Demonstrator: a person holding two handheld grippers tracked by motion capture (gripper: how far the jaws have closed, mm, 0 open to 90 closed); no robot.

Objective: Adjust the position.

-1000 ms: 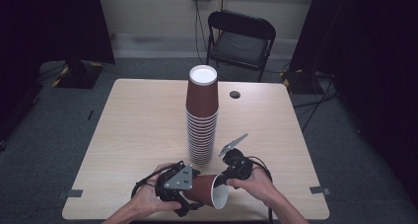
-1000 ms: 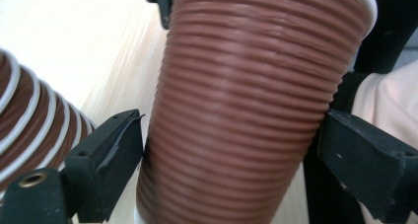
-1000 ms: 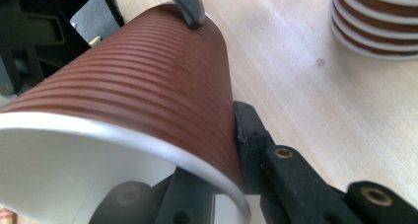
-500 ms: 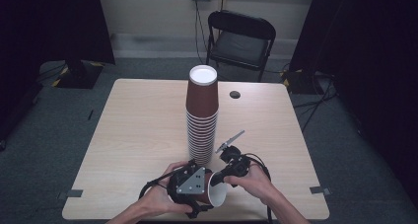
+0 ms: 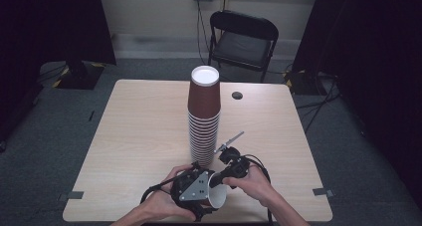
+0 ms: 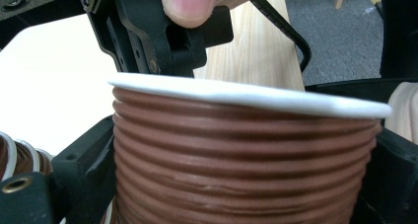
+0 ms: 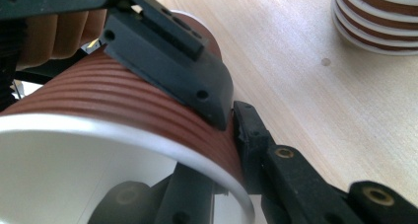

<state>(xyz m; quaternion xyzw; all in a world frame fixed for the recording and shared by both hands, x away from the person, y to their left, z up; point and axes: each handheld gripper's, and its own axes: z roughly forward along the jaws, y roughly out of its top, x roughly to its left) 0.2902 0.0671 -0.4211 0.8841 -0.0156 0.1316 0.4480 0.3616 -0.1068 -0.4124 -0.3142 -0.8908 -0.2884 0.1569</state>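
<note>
Brown ribbed paper cup [image 5: 216, 191] lying on side, white rim toward near right, held above near edge of surface [image 5: 139, 136], just near tall stack of cups [image 5: 204, 116]. Left tool [image 5: 199, 188] jaws astride cup body, set wide after just opening then easing in; whether pads press ribbed wall, cannot tell. Right tool [image 5: 225, 178] jaws together on cup rim wall, one jaw inside, one outside. Black folding chair [image 5: 244, 37] beyond far edge of surface.

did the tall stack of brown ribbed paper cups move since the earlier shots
No. The brown cup stack stands in the same spot, left of the black round hole in the wooden table.
</note>
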